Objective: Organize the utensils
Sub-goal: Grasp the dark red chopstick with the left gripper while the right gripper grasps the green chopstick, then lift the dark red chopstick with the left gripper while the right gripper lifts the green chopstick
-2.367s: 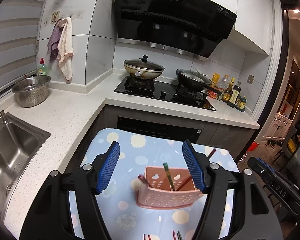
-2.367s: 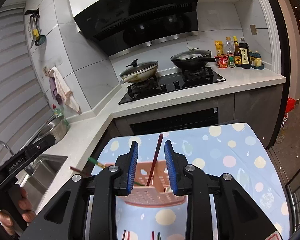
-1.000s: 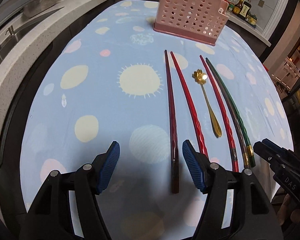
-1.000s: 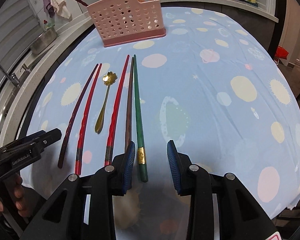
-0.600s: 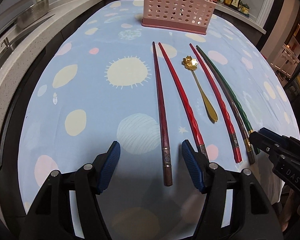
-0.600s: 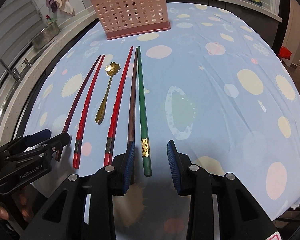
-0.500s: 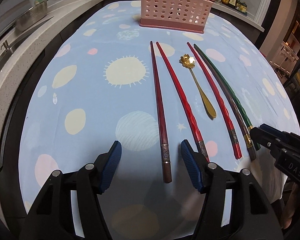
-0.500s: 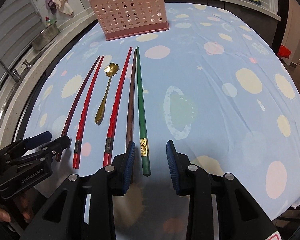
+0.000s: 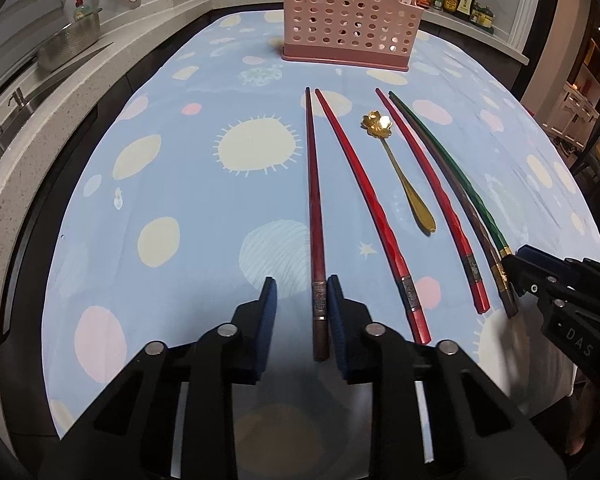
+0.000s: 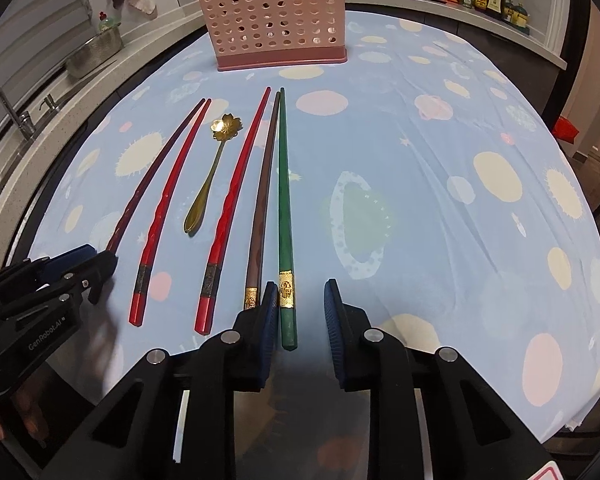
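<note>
Several chopsticks and a gold flower spoon [image 9: 400,168] lie side by side on the blue dotted tablecloth [image 9: 180,168], pointing at a pink perforated utensil basket [image 9: 346,14] at the far end. My left gripper [image 9: 300,304] is open; the thick end of the dark red chopstick [image 9: 314,216] lies between its jaws, against the right pad. My right gripper [image 10: 300,304] is open; the end of the green chopstick [image 10: 285,208] lies between its jaws, next to the left pad. A brown chopstick [image 10: 262,200] lies just left of it.
Two bright red chopsticks [image 10: 232,204] lie between the spoon and the outer sticks. The basket [image 10: 276,16] holds some utensils. A counter with a sink and steel bowl [image 9: 70,42] runs along the left. Sauce bottles [image 9: 456,0] stand at the back right.
Both grippers have come down from the basket to the near ends of the chopsticks. The left jaws have narrowed around the dark red chopstick; the right gripper has shifted over the green one.
</note>
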`<action>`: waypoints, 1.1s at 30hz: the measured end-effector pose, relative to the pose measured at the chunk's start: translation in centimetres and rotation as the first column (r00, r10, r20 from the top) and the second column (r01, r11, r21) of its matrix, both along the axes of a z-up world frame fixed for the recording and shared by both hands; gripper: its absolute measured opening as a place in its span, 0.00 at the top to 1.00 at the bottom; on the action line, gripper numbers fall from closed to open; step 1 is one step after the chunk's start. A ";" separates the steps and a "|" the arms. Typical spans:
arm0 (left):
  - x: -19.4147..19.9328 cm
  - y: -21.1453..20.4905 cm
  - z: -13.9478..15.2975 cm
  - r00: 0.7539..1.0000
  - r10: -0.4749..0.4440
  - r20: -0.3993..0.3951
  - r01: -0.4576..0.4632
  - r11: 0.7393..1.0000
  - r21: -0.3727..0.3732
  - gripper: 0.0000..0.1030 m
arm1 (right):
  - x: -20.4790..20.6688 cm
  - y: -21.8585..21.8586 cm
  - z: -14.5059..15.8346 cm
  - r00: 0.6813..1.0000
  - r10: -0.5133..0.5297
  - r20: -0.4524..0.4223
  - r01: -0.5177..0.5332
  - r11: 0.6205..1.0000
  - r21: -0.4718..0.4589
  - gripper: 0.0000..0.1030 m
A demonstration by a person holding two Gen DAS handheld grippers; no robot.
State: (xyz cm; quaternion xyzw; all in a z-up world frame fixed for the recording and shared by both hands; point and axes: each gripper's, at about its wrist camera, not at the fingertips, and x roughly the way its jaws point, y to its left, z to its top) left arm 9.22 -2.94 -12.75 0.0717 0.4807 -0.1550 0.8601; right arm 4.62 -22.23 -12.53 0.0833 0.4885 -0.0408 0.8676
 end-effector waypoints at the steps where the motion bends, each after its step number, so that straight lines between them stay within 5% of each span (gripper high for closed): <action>1: 0.0 0.0 0.0 1.000 -0.006 -0.002 0.006 1.000 -0.004 0.87 | 0.0 -0.1 0.0 1.000 0.000 0.000 0.000 1.000 0.001 0.83; 6: -0.2 0.2 0.1 1.000 -0.025 -0.016 0.024 0.999 -0.023 0.93 | -0.1 -0.3 0.0 1.000 -0.002 0.000 0.002 1.000 0.009 0.92; 22: 0.0 2.8 0.3 0.995 0.001 -0.095 -0.011 0.995 -0.098 0.93 | -0.8 -2.1 0.3 0.998 -0.043 -0.036 0.045 0.997 0.065 0.93; 33: -0.3 2.8 1.5 0.997 0.008 -0.073 -0.016 0.994 -0.104 0.93 | -0.9 -2.1 1.5 0.999 -0.040 -0.001 0.040 0.996 0.085 0.93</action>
